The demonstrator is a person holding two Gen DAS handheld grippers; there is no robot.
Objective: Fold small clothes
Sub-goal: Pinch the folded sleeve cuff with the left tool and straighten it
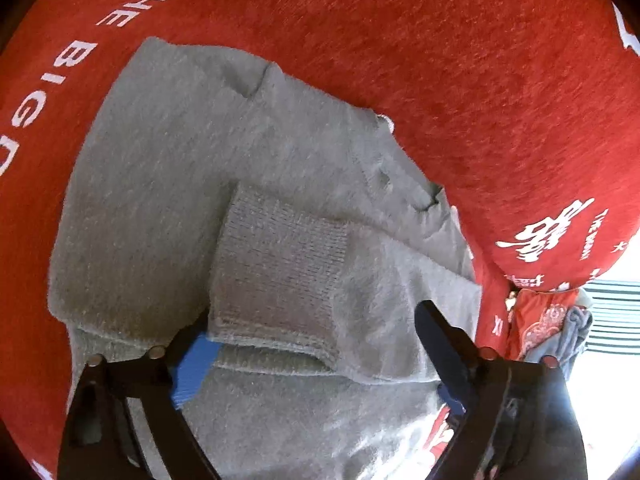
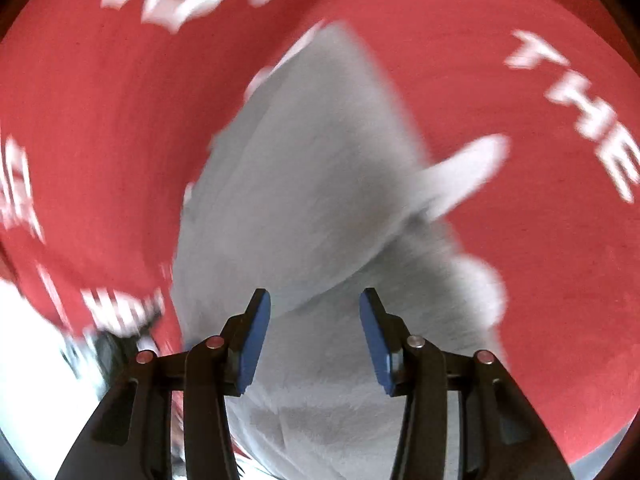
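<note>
Open left hand-held gripper [image 1: 316, 344] over grey sweater [image 1: 160, 184], red cloth [image 1: 480, 60] beneath

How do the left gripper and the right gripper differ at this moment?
The left gripper stands wide, straddling the ribbed cuff of the grey sweater; the right gripper stands narrower, with nothing pinched. The left view is sharp, the right view blurred. Both are open above the same sweater on the red cloth.
</note>
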